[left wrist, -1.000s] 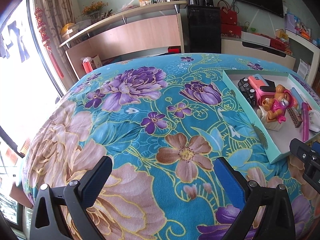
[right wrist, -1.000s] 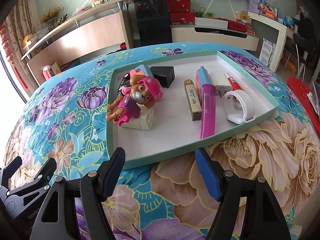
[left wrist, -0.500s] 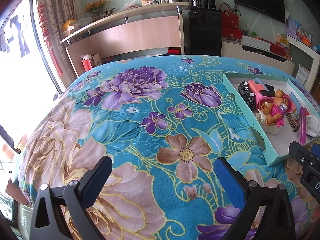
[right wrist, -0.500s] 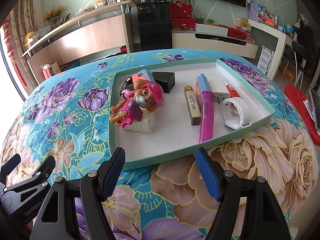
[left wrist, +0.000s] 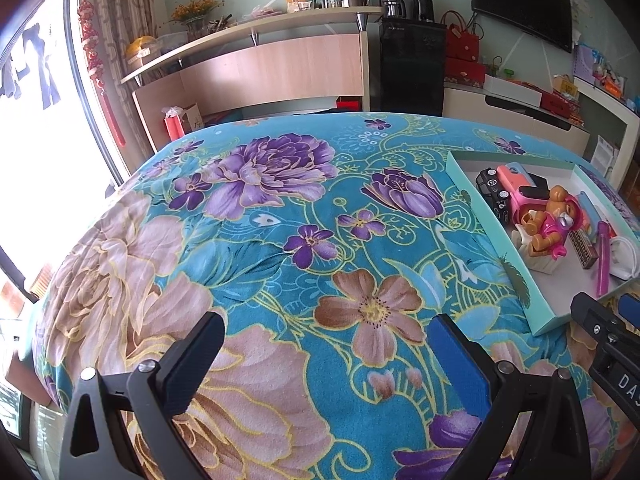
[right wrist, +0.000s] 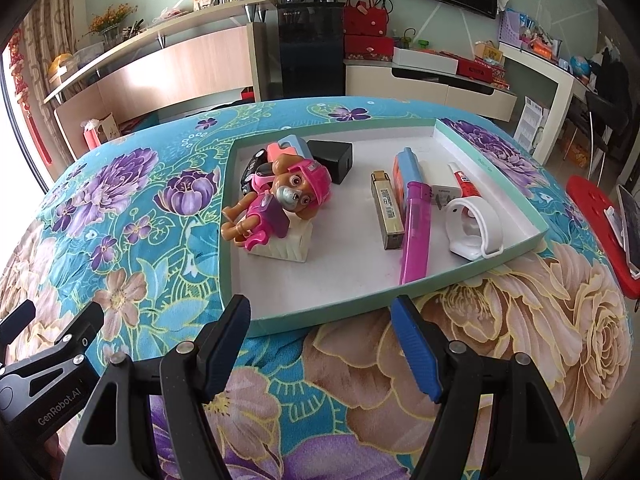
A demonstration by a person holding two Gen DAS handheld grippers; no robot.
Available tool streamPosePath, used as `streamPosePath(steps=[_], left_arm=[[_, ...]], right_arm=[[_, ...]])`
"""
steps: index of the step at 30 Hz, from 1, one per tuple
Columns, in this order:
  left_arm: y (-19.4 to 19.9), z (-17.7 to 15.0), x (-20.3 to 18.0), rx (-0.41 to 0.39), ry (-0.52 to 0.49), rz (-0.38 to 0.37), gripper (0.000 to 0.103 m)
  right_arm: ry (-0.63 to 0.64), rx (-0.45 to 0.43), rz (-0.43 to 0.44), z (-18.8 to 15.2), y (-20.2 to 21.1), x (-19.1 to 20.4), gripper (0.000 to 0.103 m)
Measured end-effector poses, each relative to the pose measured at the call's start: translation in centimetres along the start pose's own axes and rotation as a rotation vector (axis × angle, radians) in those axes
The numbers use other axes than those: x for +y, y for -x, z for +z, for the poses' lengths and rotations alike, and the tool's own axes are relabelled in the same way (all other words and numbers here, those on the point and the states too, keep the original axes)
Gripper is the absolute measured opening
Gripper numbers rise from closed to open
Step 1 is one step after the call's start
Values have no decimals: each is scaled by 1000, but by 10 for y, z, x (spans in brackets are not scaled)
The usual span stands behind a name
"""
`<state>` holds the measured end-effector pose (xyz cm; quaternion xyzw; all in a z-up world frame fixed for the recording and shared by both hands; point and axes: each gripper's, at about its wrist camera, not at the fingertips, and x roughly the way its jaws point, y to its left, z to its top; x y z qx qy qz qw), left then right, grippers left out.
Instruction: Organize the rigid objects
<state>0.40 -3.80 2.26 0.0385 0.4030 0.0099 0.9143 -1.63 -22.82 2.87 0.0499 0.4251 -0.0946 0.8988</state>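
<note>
All visible items, among them the toy pup (right wrist: 280, 200), purple lighter (right wrist: 416, 232) and white band (right wrist: 476, 224), lie inside the green tray (right wrist: 320, 320). The floral cloth (left wrist: 280, 240) carries nothing loose (as framed). Left gripper (left wrist: 328, 356) and right gripper (right wrist: 320, 340) hover spread, holding nothing. This fits sorting finished, or unloading pending.

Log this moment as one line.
left hand-held gripper open, empty | right hand-held gripper open, empty | pup figurine in tray
</note>
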Motion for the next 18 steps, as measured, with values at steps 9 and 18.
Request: streamPosePath(steps=[9,18], left_arm=[[-1,0,-1,3,0,-3,103],[3,0,-4,-13,-15,-7,103]], right_arm=[[-5,9,7,-1,0,0,74],[-3,13,7,-1,-1,-2,74]])
